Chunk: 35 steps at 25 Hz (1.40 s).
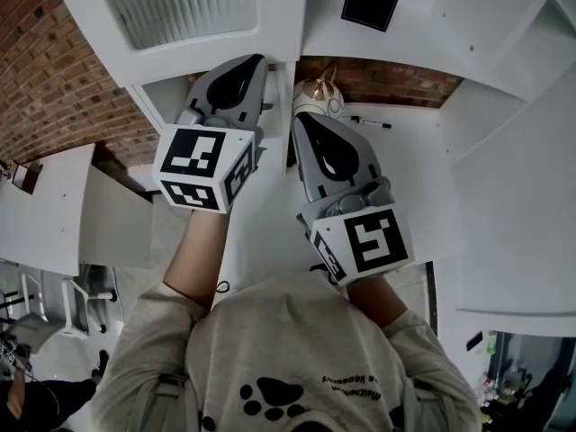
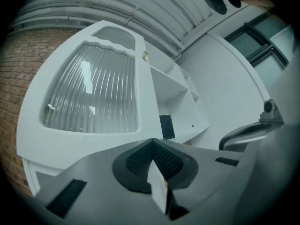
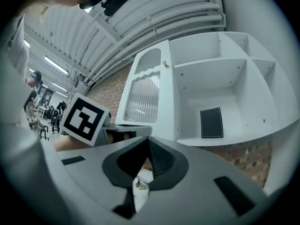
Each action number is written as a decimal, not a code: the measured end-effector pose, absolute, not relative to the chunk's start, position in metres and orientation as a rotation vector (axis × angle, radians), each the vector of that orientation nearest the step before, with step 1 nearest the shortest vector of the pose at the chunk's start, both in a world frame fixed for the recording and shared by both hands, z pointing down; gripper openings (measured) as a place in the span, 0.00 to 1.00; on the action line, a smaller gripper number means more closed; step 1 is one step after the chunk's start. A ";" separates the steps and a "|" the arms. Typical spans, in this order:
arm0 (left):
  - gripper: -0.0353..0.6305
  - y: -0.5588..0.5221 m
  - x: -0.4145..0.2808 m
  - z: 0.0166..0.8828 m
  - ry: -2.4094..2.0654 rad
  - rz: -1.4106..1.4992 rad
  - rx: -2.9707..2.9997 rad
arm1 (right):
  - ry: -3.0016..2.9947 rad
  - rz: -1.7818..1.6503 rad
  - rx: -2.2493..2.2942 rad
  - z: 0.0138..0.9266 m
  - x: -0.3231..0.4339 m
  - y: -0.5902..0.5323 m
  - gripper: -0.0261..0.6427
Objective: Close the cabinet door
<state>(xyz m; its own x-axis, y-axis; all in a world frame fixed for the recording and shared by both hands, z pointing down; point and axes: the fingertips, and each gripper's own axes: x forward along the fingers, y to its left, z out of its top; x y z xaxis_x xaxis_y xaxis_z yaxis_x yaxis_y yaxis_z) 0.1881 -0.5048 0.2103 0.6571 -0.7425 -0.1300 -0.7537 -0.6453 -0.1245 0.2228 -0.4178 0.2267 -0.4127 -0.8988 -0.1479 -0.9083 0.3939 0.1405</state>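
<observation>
Cabinet door (image 1: 180, 7): hangs on a white wall cabinet, just left of the open shelves (image 3: 206, 78), above the counter (image 1: 405, 169). Brick wall (image 1: 54, 88) behind and below.

Door stands upright, long axis vertical, arched at the top. Ribbed glass pane (image 2: 93, 93) fills most of it. Its face is turned out toward both grippers. Small knob (image 2: 144, 55) sits high on the right-hand edge, the edge nearest the shelves. That edge shows its thickness in the left gripper view, with the shelves receding behind it, so the door does not look flush. How far it is swung out I cannot tell.

Shelves uncovered. Black box (image 3: 211, 122) stands upright on the lower shelf, against the back wall.

Left gripper (image 2: 153, 140): jaws pressed together at the tips, nothing pinched; only a pale sliver of background shows in the gap lower down. From the head view it sits below the door's bottom rail, tips pointing at the cabinet. No contact with the door is visible.

Right gripper (image 3: 147, 138): jaws also pressed together, holding nothing. It lies just beside the left one, to its right, tips aimed at the wall under the shelves.

Round coppery object (image 1: 317, 97) on the counter just ahead of the right gripper's tips; a marker pen (image 1: 371, 122) lies near it.
</observation>
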 end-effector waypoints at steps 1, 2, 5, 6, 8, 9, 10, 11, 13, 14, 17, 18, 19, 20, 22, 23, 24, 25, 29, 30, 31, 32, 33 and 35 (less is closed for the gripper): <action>0.06 -0.499 0.185 0.211 1.236 0.100 -2.704 | 2.585 0.300 -1.674 0.229 0.221 -0.417 0.07; 0.06 -0.494 0.181 0.213 1.239 0.101 -2.702 | 2.588 0.292 -1.672 0.231 0.219 -0.417 0.07; 0.06 -0.474 0.172 0.218 1.243 0.104 -2.698 | 2.599 0.276 -1.664 0.237 0.213 -0.414 0.07; 0.06 -0.466 0.170 0.220 1.240 0.104 -2.698 | 2.601 0.271 -1.662 0.239 0.211 -0.412 0.07; 0.06 -0.451 0.167 0.226 1.229 0.100 -2.702 | 2.603 0.267 -1.658 0.242 0.208 -0.409 0.07; 0.06 -0.444 0.165 0.229 1.224 0.099 -2.704 | 2.604 0.269 -1.658 0.243 0.206 -0.406 0.07; 0.06 -0.438 0.163 0.231 1.221 0.096 -2.704 | 2.605 0.272 -1.657 0.243 0.205 -0.404 0.07; 0.06 -0.431 0.161 0.234 1.221 0.092 -2.703 | 2.604 0.275 -1.658 0.244 0.204 -0.402 0.07; 0.06 -0.421 0.156 0.240 1.232 0.081 -2.708 | 2.601 0.280 -1.660 0.243 0.203 -0.397 0.07; 0.06 -0.416 0.154 0.244 1.239 0.076 -2.713 | 2.598 0.284 -1.662 0.243 0.203 -0.395 0.07; 0.06 -0.401 0.150 0.252 1.260 0.077 -2.728 | 2.590 0.293 -1.665 0.242 0.203 -0.387 0.07; 0.06 -0.396 0.148 0.255 1.269 0.077 -2.729 | 2.589 0.295 -1.664 0.242 0.203 -0.384 0.07; 0.06 -0.392 0.146 0.257 1.279 0.071 -2.725 | 2.587 0.298 -1.664 0.242 0.203 -0.381 0.07; 0.06 -0.388 0.144 0.259 1.293 0.064 -2.716 | 2.585 0.301 -1.665 0.242 0.204 -0.378 0.07; 0.06 -0.382 0.139 0.263 1.325 0.053 -2.700 | 2.580 0.304 -1.664 0.243 0.204 -0.372 0.07; 0.06 -0.379 0.136 0.264 1.337 0.049 -2.697 | 2.578 0.300 -1.661 0.244 0.204 -0.369 0.07; 0.06 -0.375 0.135 0.266 1.342 0.046 -2.698 | 2.576 0.295 -1.656 0.246 0.204 -0.365 0.07; 0.06 -0.371 0.135 0.269 1.343 0.045 -2.701 | 2.575 0.291 -1.649 0.247 0.203 -0.361 0.07; 0.06 -0.358 0.140 0.280 1.333 0.066 -2.722 | 2.589 0.299 -1.631 0.255 0.200 -0.350 0.07; 0.06 -0.356 0.141 0.283 1.338 0.054 -2.730 | 2.594 0.300 -1.629 0.257 0.199 -0.348 0.07; 0.06 -0.355 0.143 0.287 1.342 0.034 -2.737 | 2.599 0.299 -1.627 0.260 0.199 -0.347 0.07; 0.06 -0.354 0.144 0.290 1.345 0.021 -2.741 | 2.604 0.297 -1.624 0.262 0.199 -0.347 0.07; 0.06 -0.353 0.146 0.290 1.345 0.024 -2.741 | 2.609 0.294 -1.619 0.265 0.199 -0.347 0.07; 0.06 -0.352 0.148 0.289 1.350 0.049 -2.736 | 2.624 0.294 -1.608 0.268 0.198 -0.346 0.07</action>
<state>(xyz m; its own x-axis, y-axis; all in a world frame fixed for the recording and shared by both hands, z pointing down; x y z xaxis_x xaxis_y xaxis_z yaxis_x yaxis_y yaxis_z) 0.1484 -0.3521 0.2888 0.6090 -0.7902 -0.0688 -0.7931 -0.6055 -0.0667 0.1984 -0.3457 0.2684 -0.4579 -0.8777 -0.1417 -0.8873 0.4411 0.1351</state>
